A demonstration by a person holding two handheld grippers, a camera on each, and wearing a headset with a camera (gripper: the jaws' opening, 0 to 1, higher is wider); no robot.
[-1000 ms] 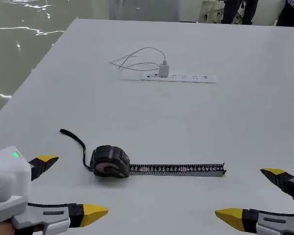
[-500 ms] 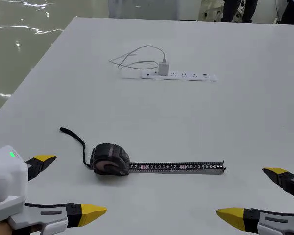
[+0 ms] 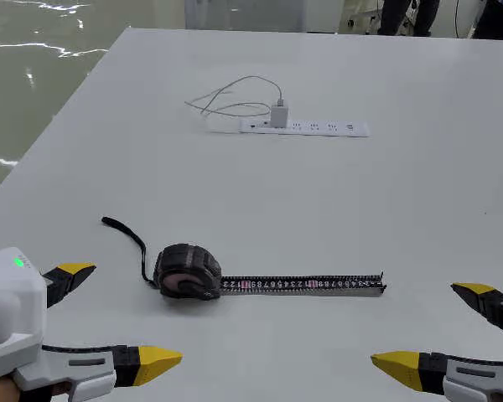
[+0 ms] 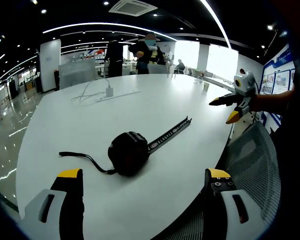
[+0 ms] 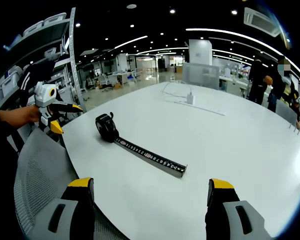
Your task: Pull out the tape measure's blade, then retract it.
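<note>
A black tape measure [image 3: 187, 272] lies on the white table [image 3: 318, 201], with its blade [image 3: 302, 284] pulled out to the right and lying flat. Its black wrist strap [image 3: 127, 238] trails to the left. My left gripper [image 3: 113, 316] is open at the near left edge, short of the case [image 4: 128, 152]. My right gripper [image 3: 440, 327] is open at the near right, short of the blade's tip [image 5: 179, 170]. Nothing sits between either pair of jaws. The right gripper view shows the case [image 5: 106, 126] beyond the blade [image 5: 147, 156].
A white power strip [image 3: 306, 128] with a plugged charger [image 3: 279, 115] and a looped white cable [image 3: 230, 99] lies farther back on the table. People stand beyond the far edge [image 4: 140, 52]. A mesh chair back [image 4: 250, 170] is near the table's edge.
Both grippers have sunk slightly toward the bottom of the view. The tape measure and its blade lie as before.
</note>
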